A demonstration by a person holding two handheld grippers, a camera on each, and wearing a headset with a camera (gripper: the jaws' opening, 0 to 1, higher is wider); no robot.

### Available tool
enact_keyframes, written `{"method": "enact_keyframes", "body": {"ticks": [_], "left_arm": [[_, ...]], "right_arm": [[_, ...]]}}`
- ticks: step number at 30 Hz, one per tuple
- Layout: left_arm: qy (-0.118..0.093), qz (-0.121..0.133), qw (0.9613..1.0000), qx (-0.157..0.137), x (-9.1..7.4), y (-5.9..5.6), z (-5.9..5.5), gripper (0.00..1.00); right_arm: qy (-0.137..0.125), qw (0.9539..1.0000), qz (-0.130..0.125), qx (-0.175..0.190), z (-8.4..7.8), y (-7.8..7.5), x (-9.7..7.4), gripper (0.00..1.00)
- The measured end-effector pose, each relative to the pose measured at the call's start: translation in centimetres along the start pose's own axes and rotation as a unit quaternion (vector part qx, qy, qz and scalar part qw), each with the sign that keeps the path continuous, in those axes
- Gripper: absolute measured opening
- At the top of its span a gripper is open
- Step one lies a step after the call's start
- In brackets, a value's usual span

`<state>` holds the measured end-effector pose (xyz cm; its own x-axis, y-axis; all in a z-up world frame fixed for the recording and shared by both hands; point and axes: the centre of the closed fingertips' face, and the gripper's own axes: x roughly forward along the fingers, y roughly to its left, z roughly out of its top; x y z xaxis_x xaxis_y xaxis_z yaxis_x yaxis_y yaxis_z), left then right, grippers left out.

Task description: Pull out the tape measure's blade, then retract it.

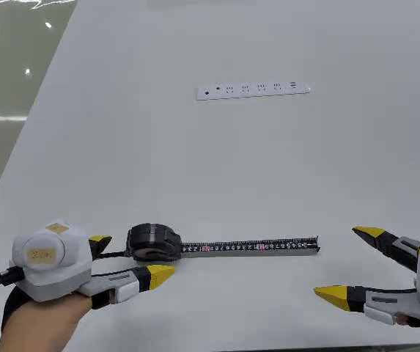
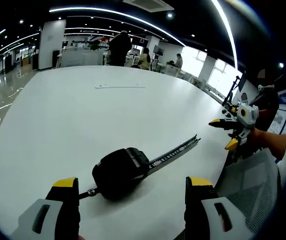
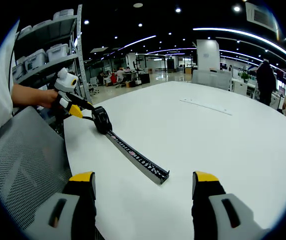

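While the tape measure [image 1: 153, 243] lies on the bench [image 1: 195, 161] (blade [image 1: 250, 247] out), left gripper [image 1: 130, 257] and right gripper [image 1: 345, 262] jaws are seen open, clear of it.

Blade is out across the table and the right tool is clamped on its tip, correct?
Not quite. The blade is out across the table, but the right tool is open, short of the tip, as the right gripper view shows.

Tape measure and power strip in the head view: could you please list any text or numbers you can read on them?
Tape measure blade: a row of white scale numbers on black, too small to read.
Tape measure case: no readable text.
Power strip: no readable markings.
Nothing here can be quoted.
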<state>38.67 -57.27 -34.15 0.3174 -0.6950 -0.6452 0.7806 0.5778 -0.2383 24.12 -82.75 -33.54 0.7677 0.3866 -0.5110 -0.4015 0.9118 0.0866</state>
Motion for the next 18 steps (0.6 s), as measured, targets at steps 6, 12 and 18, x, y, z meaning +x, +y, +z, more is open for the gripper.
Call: {"method": "enact_keyframes", "body": {"ticks": [6,12,18], "left_arm": [[0.009,0.002,0.9999,-0.009,1.1,0.3,-0.4,0.85],[0.015,0.004,0.9997,-0.016,1.8,0.2,-0.2,0.85],[0.02,0.001,0.9996,-0.018,2.1,0.0,-0.4,0.84]], "right_arm": [[-0.002,1.0,0.001,0.0,0.0,-0.2,0.2,0.8],[-0.002,1.0,0.003,-0.001,0.0,-0.3,0.5,0.8],[-0.002,1.0,0.004,0.0,-0.1,-0.3,0.6,0.8]]}}
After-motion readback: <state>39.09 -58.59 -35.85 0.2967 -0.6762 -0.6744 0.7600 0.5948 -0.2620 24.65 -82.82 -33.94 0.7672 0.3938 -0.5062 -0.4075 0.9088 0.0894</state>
